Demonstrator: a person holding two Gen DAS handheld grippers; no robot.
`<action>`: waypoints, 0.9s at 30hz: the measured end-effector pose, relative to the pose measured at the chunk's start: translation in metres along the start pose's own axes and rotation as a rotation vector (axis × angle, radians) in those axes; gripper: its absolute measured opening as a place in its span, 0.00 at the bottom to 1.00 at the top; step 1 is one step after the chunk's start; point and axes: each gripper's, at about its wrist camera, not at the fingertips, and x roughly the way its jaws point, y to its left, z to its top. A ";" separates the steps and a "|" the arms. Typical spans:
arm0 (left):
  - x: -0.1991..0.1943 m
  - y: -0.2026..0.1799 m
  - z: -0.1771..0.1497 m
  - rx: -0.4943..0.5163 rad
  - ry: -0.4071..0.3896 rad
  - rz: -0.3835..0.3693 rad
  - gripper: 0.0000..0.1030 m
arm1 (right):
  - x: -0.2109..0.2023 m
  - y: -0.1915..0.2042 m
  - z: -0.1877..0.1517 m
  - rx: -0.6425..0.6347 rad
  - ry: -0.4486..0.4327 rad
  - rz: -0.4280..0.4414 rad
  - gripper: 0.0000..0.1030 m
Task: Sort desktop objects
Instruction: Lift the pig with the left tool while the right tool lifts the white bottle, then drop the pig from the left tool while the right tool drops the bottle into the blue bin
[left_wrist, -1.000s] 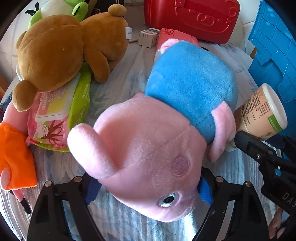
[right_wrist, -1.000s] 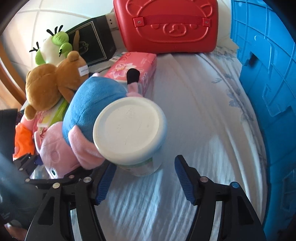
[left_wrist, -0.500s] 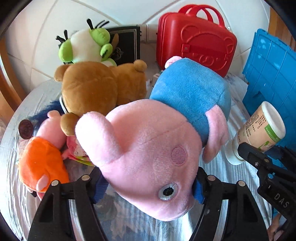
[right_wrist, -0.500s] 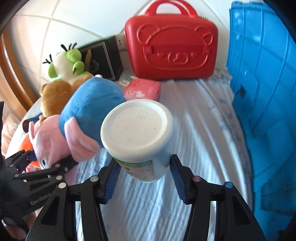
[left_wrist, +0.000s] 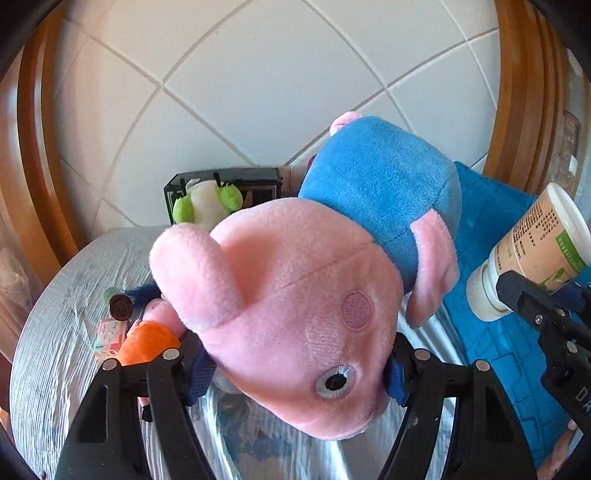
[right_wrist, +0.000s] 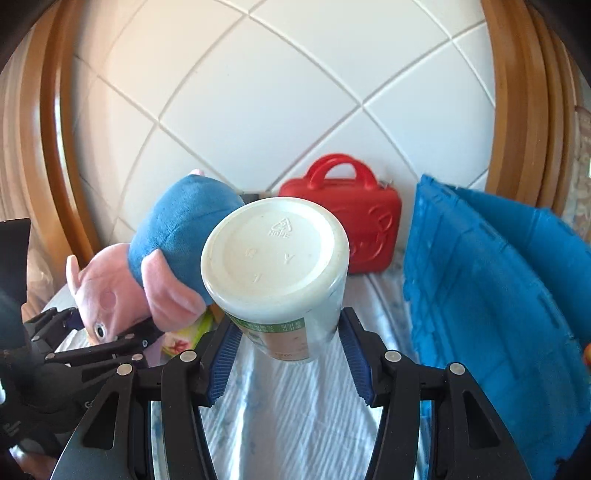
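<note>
While the left tool (left_wrist: 295, 369) pinches the pink plush pig (left_wrist: 295, 314), the right tool (right_wrist: 288, 354) clamps the white bottle (right_wrist: 277, 269).

Between the left gripper's fingers (left_wrist: 397, 376) sits a pink pig plush (left_wrist: 295, 314) of short, fuzzy matt pile, its blue body the same soft cloth. Between the right gripper's ribbed blue pads (right_wrist: 221, 365), likely rubber, is a white bottle (right_wrist: 275, 258) of smooth, faintly glossy plastic with a printed paper-like label. Beyond the fingers the red case (right_wrist: 364, 225) is glossy moulded plastic, the blue crate (right_wrist: 480, 295) matt plastic. The tablecloth (right_wrist: 295, 406) below is ribbed woven fabric. The wall tiles (right_wrist: 277, 92) look glazed, framed by varnished wood (right_wrist: 517, 92).
</note>
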 end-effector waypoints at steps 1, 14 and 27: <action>-0.009 -0.007 0.005 0.007 -0.014 -0.010 0.70 | -0.014 -0.003 0.004 0.001 -0.018 -0.014 0.52; -0.083 -0.170 0.046 0.117 -0.137 -0.255 0.70 | -0.166 -0.138 0.010 0.138 -0.168 -0.314 0.52; -0.074 -0.329 0.040 0.224 -0.028 -0.311 0.71 | -0.172 -0.284 -0.006 0.233 -0.144 -0.482 0.52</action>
